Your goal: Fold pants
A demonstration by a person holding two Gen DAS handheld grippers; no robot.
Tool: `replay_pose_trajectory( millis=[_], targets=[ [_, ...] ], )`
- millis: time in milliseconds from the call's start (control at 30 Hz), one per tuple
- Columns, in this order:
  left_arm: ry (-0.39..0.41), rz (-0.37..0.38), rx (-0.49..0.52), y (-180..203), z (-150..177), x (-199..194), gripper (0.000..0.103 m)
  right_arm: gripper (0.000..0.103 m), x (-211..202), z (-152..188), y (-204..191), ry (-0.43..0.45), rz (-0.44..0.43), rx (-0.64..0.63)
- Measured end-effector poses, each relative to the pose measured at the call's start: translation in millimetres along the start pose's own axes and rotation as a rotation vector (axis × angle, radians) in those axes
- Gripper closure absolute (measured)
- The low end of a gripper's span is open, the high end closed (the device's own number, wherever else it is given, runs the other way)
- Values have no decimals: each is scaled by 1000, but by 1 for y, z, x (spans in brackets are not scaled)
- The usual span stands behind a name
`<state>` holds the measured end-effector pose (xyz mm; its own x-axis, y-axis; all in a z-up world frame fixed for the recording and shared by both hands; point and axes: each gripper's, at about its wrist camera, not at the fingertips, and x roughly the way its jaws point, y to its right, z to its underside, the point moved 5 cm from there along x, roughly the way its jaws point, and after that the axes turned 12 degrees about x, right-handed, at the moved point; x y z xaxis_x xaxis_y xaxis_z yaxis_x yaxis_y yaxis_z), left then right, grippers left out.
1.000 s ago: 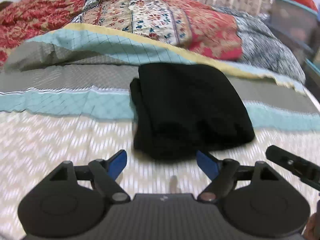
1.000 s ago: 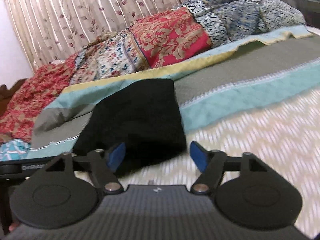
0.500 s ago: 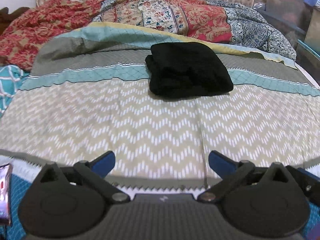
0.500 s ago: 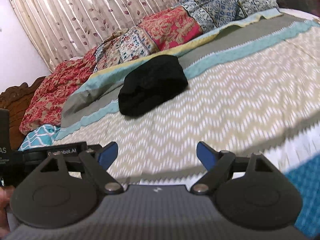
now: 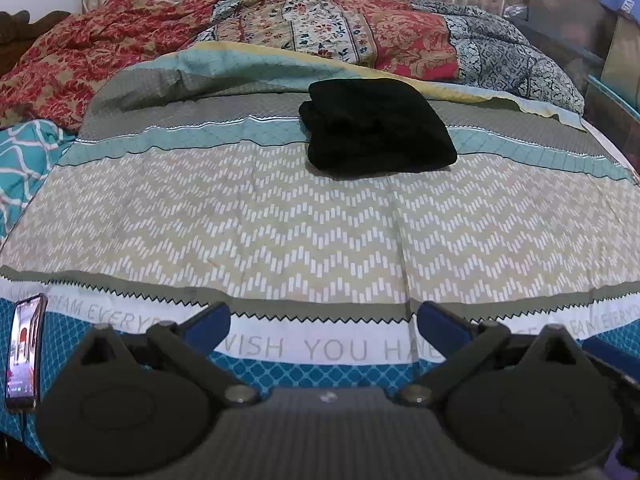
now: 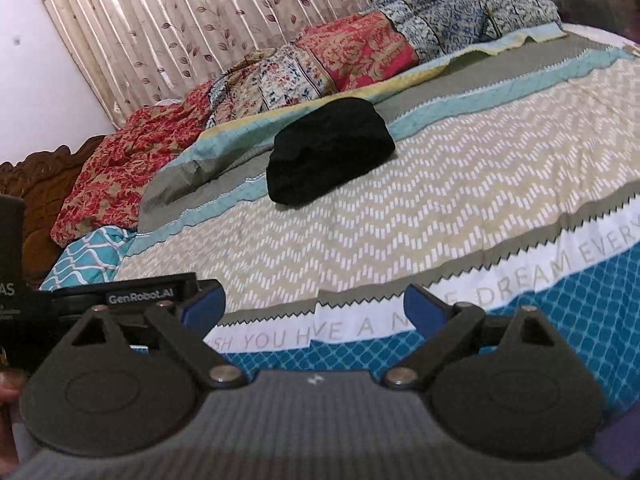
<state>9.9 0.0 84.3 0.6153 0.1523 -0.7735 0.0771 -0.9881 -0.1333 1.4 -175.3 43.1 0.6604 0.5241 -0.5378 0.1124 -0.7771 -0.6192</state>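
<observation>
The black pants (image 5: 376,126) lie folded into a compact bundle on the bed (image 5: 280,216), in the upper centre of the left wrist frame, straddling the teal band and the grey band of the bedspread (image 5: 224,200). Their near edge meets the start of the beige chevron panel; their far edge lies just short of the yellow-trimmed fold of the spread. In the right wrist frame the same bundle (image 6: 330,156) sits at centre, tilted with the view.

The left hand-held gripper (image 5: 324,326) hangs at the bottom of its frame over the bed's near border, its blue-tipped jaws spread wide and empty, well apart from the pants. The right hand-held gripper (image 6: 314,306) is likewise released and holds nothing, above the white strip printed with grey lettering.

A wide stretch of flat chevron fabric lies between both grippers and the bundle. Behind the pants a rumpled patchwork quilt (image 5: 328,32) runs across the top of the frame, against a leaf-print curtain (image 6: 192,20). A smartphone (image 5: 23,354) with a lit screen rests on the blue border at the lower left edge of the left wrist frame. A teal wave-print cloth (image 5: 24,156) pokes out at mid left.
</observation>
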Motion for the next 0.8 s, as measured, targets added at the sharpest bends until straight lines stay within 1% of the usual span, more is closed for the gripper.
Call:
replay_pose_trajectory(
  millis=[167,300,467,600,667,800],
  targets=[
    [3,-58,-4,-6,2,-1,0,6,2,9,6,-29,21,16],
    [8,-82,2,-11,2,-1,0,6,6,13,7,-43,36,33],
    [48,-170,51,-12,-2,-5,0,6,6,11,3,-34,34,23],
    [48,-160,42,-15,-4,-5,0,6,6,10,1,-34,28,16],
    [48,-168,46,-16,-5,-5,0,6,6,9,1,-38,23,20],
    [22,-156,49,-15,-4,-2,0,6,4,9,0,-39,17,20]
  ],
)
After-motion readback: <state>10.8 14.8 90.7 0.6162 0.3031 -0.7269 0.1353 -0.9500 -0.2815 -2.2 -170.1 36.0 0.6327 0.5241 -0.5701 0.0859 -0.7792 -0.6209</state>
